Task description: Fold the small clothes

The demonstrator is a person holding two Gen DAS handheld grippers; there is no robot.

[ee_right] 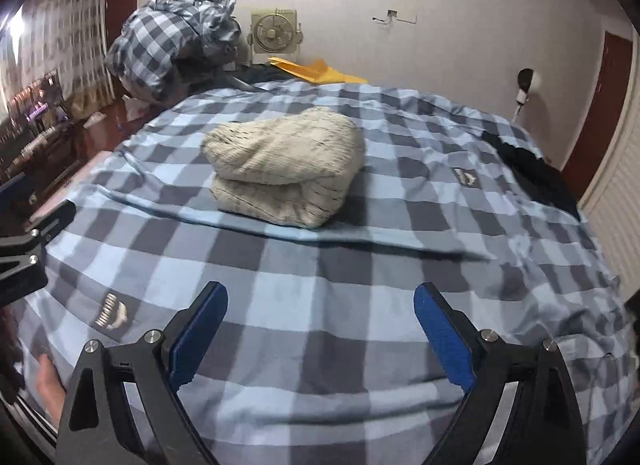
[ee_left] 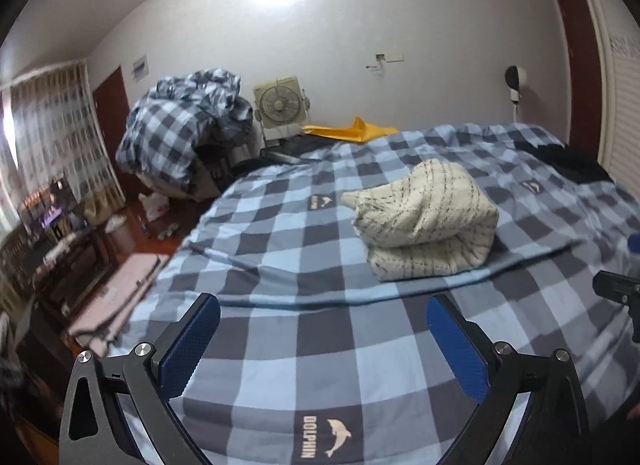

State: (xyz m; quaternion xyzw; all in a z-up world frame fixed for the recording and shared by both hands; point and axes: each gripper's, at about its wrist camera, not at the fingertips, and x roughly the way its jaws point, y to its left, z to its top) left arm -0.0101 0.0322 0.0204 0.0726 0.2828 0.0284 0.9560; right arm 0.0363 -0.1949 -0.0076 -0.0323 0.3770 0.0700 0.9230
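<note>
A cream knitted garment with thin dark lines [ee_left: 424,221] lies folded into a thick bundle on the blue-and-grey checked bed cover [ee_left: 304,349]. It also shows in the right wrist view [ee_right: 284,169]. My left gripper [ee_left: 322,311] is open and empty, held low over the cover, well short of the bundle. My right gripper [ee_right: 320,301] is open and empty, also short of the bundle. Part of the left gripper shows at the left edge of the right wrist view [ee_right: 36,233].
A dark garment [ee_right: 536,173] lies at the bed's far right. A heap of checked bedding [ee_left: 180,133] is piled beyond the bed's far left corner, beside a box fan [ee_left: 280,105] and a yellow item [ee_left: 352,131]. The bed's left edge drops to a cluttered floor.
</note>
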